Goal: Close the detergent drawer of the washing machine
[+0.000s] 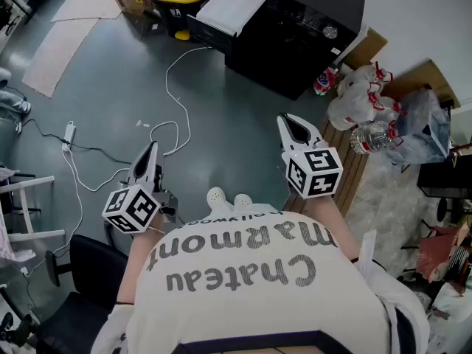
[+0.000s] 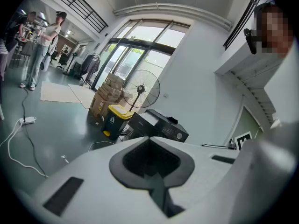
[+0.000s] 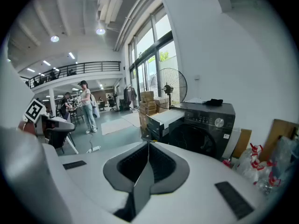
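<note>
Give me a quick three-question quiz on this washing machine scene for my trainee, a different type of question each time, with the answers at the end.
1. Short answer: is the detergent drawer of the washing machine pulled out or pushed in?
2. Pick one: what is between the jaws of the right gripper? A a sock; B nothing; C a cup.
3. True or false: the left gripper is shut and apart from the washing machine.
Key: 1 pulled out; 2 B; 3 true.

One left gripper (image 1: 152,150), one right gripper (image 1: 289,124), one washing machine (image 1: 302,32), one detergent drawer (image 1: 232,6), one fan (image 3: 168,86).
</note>
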The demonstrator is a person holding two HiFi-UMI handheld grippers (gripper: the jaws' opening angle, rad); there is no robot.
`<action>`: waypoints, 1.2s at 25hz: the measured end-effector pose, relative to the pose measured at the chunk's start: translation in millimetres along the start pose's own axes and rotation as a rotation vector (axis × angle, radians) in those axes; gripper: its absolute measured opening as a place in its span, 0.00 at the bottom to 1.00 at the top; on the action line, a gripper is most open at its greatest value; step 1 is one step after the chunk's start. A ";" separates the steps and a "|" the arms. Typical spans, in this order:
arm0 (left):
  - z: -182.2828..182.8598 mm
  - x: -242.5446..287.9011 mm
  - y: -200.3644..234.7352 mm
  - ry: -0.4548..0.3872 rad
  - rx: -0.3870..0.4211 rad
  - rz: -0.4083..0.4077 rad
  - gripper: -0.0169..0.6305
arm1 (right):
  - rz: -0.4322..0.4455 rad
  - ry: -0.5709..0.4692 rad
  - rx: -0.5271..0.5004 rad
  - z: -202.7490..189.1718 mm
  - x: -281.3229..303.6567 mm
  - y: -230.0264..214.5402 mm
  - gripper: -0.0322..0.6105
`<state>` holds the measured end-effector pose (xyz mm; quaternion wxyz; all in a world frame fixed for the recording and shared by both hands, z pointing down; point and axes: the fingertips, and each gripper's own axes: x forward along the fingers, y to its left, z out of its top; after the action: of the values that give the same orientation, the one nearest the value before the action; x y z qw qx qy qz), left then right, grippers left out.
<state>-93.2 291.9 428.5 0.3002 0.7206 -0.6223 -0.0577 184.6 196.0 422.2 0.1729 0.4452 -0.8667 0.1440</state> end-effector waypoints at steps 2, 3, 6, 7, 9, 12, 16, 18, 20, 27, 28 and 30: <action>1.5 -0.9 -0.3 -0.003 -0.001 -0.002 0.04 | -0.003 -0.006 0.029 0.4 0.1 -2.5 0.10; 2.0 -1.5 -0.2 -0.004 -0.001 -0.003 0.04 | -0.005 -0.008 0.042 0.7 0.1 -3.5 0.10; 5.4 -4.2 2.4 -0.008 -0.001 -0.006 0.04 | -0.011 -0.013 0.067 1.8 1.1 -3.8 0.10; 8.0 -5.1 3.7 -0.011 0.003 -0.007 0.04 | -0.013 -0.014 0.073 2.5 2.0 -3.1 0.10; 14.0 -6.0 6.3 -0.016 0.022 -0.012 0.04 | -0.016 -0.020 0.091 4.6 4.7 -1.3 0.10; 19.5 -5.3 11.1 -0.018 0.056 -0.030 0.04 | -0.010 -0.034 0.115 5.6 11.1 6.1 0.10; 23.9 -6.4 21.1 -0.026 0.065 -0.049 0.04 | -0.002 -0.046 0.123 0.2 19.0 22.2 0.10; 24.4 -7.3 26.8 -0.020 0.056 -0.048 0.04 | -0.006 -0.027 0.113 -4.7 21.2 27.4 0.10; 23.3 -8.8 32.6 -0.013 0.039 -0.044 0.04 | -0.007 0.002 0.103 -10.0 23.0 30.0 0.10; 25.0 4.9 60.1 -0.007 -0.004 -0.013 0.04 | 0.015 0.025 0.181 -6.6 57.7 30.6 0.10; 25.6 9.1 62.5 -0.005 -0.012 -0.010 0.04 | 0.019 0.029 0.178 -4.6 63.9 29.6 0.10; 29.0 17.5 66.1 -0.008 -0.025 -0.001 0.04 | 0.028 0.044 0.173 -3.0 76.7 25.4 0.10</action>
<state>-159.7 262.2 443.3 0.3064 0.7170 -0.6223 -0.0685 122.6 156.1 455.3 0.1508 0.4428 -0.8533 0.2304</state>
